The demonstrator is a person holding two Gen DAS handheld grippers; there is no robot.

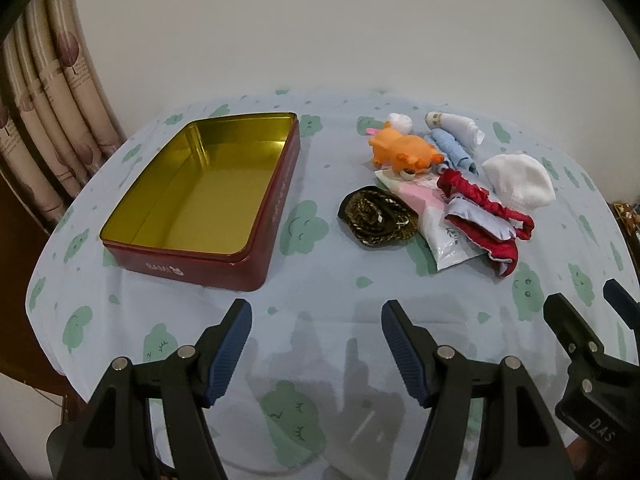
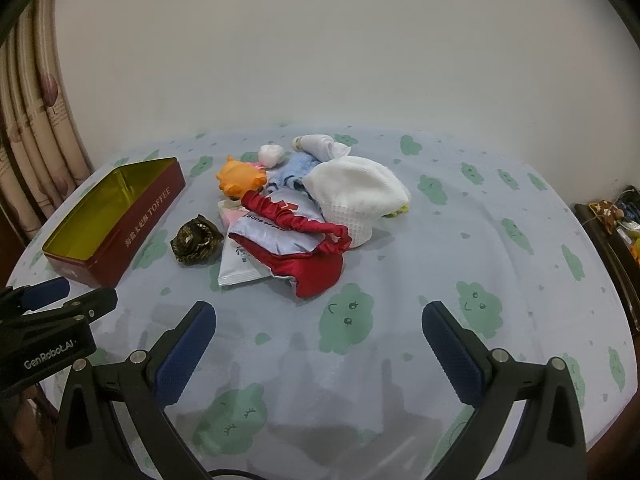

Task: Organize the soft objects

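An open red tin [image 1: 276, 200] with a gold inside stands empty on the left of the table; it also shows in the right wrist view [image 2: 132, 228]. To its right lies a pile: an orange plush toy [image 1: 404, 148] [image 2: 240, 180], a blue rolled cloth [image 1: 452, 148], a white cloth [image 1: 520, 180] [image 2: 356, 192], a red satin pouch [image 1: 488, 216] [image 2: 312, 264], a white packet [image 1: 452, 244] [image 2: 236, 268] and a dark braided band [image 1: 376, 218] [image 2: 196, 240]. My left gripper [image 1: 316, 344] is open and empty, near the table's front. My right gripper [image 2: 318, 352] is open and empty, short of the pile.
The table wears a pale blue cloth with green cloud prints [image 2: 348, 320]. A curtain [image 1: 52, 120] hangs at the left against a white wall. A dark shelf with clutter [image 2: 612, 216] stands at the right edge. A small white ball [image 2: 272, 154] and a rolled white sock [image 2: 320, 146] lie behind the pile.
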